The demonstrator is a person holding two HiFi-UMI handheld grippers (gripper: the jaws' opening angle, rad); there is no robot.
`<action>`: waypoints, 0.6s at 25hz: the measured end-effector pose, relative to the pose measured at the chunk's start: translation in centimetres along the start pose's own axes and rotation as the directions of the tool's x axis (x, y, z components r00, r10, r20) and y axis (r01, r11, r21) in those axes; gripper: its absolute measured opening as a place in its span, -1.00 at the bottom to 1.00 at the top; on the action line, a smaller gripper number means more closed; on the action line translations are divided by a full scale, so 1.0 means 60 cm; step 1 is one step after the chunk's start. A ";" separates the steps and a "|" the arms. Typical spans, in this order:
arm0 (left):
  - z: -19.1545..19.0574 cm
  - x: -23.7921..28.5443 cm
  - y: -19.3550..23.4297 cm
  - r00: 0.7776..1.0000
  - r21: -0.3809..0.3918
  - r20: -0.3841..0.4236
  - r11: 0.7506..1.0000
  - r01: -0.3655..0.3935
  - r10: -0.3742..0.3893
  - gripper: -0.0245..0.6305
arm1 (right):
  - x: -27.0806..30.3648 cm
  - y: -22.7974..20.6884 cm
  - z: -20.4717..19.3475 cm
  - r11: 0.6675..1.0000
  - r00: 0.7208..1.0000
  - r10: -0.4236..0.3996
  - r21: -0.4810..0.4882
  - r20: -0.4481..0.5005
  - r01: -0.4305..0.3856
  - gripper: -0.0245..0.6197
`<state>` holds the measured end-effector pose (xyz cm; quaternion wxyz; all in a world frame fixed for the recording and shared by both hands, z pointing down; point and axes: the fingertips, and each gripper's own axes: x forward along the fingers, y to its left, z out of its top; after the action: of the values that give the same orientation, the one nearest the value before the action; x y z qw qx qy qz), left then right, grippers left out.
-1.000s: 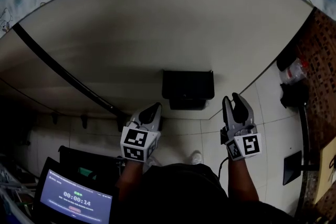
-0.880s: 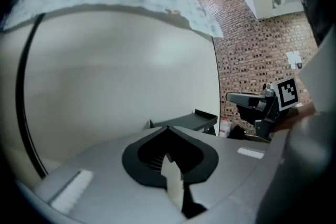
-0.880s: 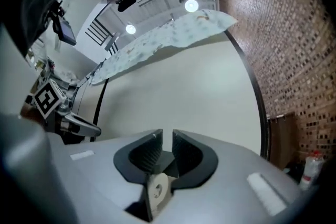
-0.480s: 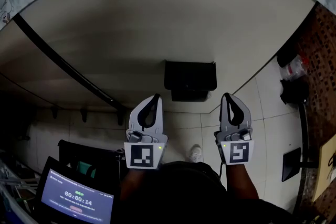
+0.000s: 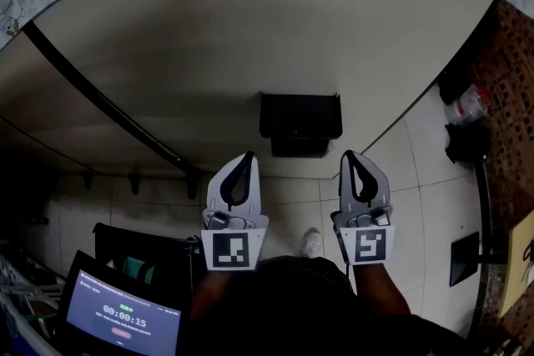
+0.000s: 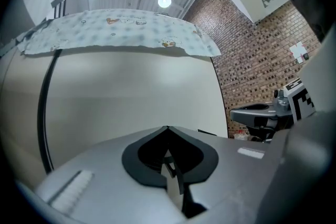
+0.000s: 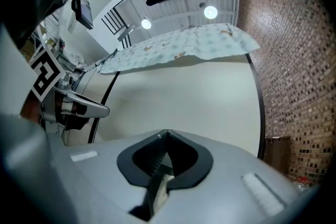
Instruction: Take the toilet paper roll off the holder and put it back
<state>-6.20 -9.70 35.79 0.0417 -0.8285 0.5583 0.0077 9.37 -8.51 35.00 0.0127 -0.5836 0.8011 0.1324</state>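
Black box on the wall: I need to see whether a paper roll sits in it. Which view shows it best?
The head view: the black box shows whole, with no roll visible. The left gripper view gives at most a dark sliver; the right gripper view, nothing.

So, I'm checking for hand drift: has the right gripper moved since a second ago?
Yes. The right gripper has shifted left in the head view, closer to the black wall box.

The black, box-shaped holder [image 5: 300, 119] sits level against the pale wall, with a narrower dark part below it. It lies just beyond the tips of the left gripper [image 5: 248, 155] and right gripper [image 5: 347, 153], between them and touching neither.
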 end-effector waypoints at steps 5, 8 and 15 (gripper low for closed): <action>0.001 -0.002 -0.008 1.000 0.000 0.003 1.000 0.020 -0.020 -0.87 | -0.001 0.004 0.007 1.000 1.000 -0.015 0.013 0.010 0.014 -0.92; 0.001 -0.003 -0.011 1.000 0.003 0.001 1.000 0.028 -0.028 -0.87 | -0.001 0.012 0.008 1.000 1.000 -0.009 0.014 0.012 0.009 -0.92; 0.002 -0.005 -0.016 0.999 0.015 -0.005 0.999 0.036 -0.036 -0.87 | -0.004 0.022 0.015 0.999 0.999 -0.014 -0.032 0.032 0.015 -0.92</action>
<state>-5.40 -9.07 35.74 0.0469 -0.8380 0.5436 0.0010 8.10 -7.74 34.41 0.0169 -0.5874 0.7942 0.1546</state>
